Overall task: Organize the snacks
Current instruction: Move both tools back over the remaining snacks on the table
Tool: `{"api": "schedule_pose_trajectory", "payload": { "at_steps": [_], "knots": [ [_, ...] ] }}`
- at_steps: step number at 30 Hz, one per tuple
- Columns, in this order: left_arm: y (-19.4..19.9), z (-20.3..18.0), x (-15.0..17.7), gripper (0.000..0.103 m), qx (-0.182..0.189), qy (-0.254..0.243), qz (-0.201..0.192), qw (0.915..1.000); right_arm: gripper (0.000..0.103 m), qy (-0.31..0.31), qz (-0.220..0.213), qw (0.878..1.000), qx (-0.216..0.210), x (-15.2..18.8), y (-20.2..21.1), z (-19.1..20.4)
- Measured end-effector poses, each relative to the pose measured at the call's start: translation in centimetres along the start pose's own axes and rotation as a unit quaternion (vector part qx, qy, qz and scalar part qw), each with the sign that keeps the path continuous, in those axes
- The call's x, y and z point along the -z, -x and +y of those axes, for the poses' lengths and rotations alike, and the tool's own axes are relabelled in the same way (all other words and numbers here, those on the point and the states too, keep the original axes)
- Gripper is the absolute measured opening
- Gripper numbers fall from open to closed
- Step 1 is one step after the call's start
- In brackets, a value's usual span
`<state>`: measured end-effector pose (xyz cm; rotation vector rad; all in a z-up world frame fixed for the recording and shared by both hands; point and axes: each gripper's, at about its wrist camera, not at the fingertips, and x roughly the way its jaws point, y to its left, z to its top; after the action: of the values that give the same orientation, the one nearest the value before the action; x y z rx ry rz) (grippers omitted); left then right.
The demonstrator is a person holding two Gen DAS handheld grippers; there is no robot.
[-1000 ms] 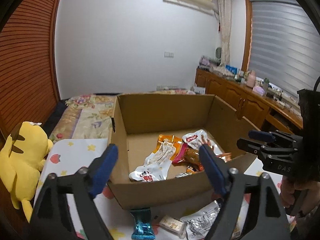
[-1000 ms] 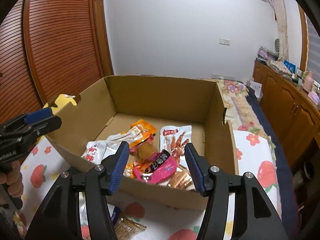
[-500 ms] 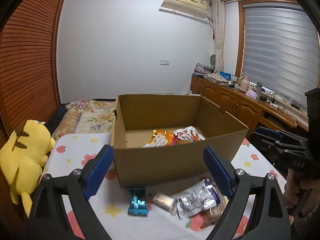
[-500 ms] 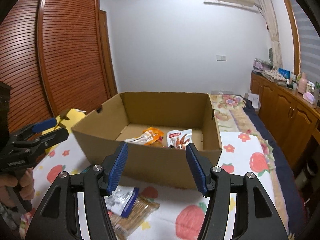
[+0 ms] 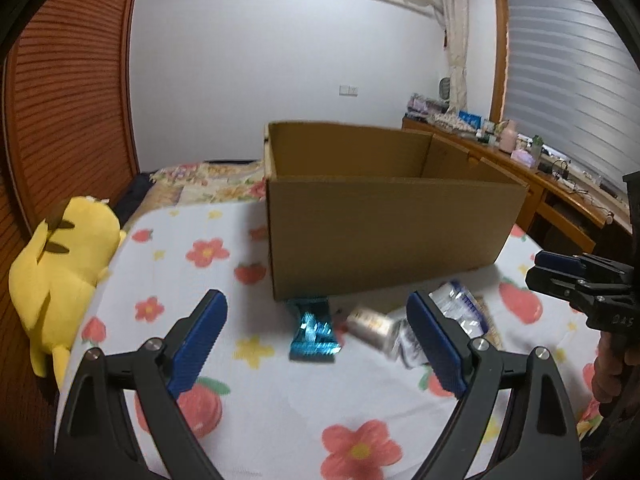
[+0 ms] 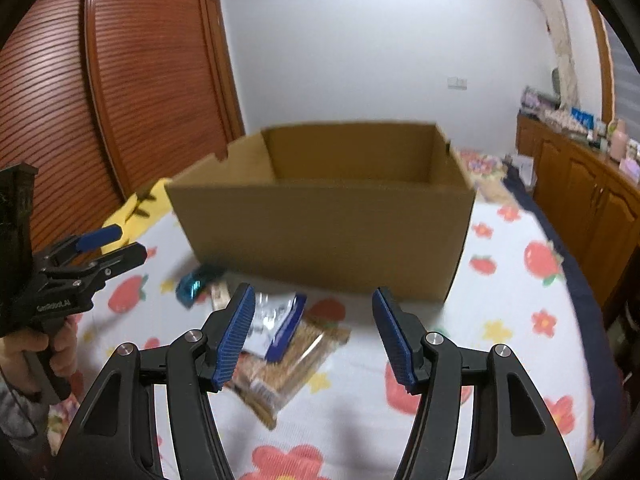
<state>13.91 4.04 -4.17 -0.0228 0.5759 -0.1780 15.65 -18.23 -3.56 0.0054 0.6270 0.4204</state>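
Both grippers have pulled back and dropped lower; the open brown cardboard box (image 5: 384, 216) now hides its contents. Loose packets lie on the flower-print tablecloth (image 5: 256, 400) just before it: shiny blue wrapper (image 5: 314, 334), silver pouch (image 6: 276, 318), clear brown-biscuit pack (image 6: 288, 368). Left gripper (image 5: 316, 344) and right gripper (image 6: 314, 332) hover level, jaws spread, empty.
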Motion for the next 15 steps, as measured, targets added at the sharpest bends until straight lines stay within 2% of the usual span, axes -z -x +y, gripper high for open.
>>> {"api": "schedule_pose_trajectory", "payload": {
  "at_steps": [7, 15],
  "knots": [
    [-1.4, -0.1, 1.4, 0.092, 0.000, -0.002, 0.023, 0.9997, 0.062, -0.004, 0.038, 0.999, -0.029, 0.7, -2.0, 0.4],
    [-1.9, -0.2, 1.6, 0.092, 0.000, -0.005, 0.035, 0.9994, 0.062, 0.010, 0.078, 0.996, -0.047, -0.2, -5.3, 1.2]
  ]
}}
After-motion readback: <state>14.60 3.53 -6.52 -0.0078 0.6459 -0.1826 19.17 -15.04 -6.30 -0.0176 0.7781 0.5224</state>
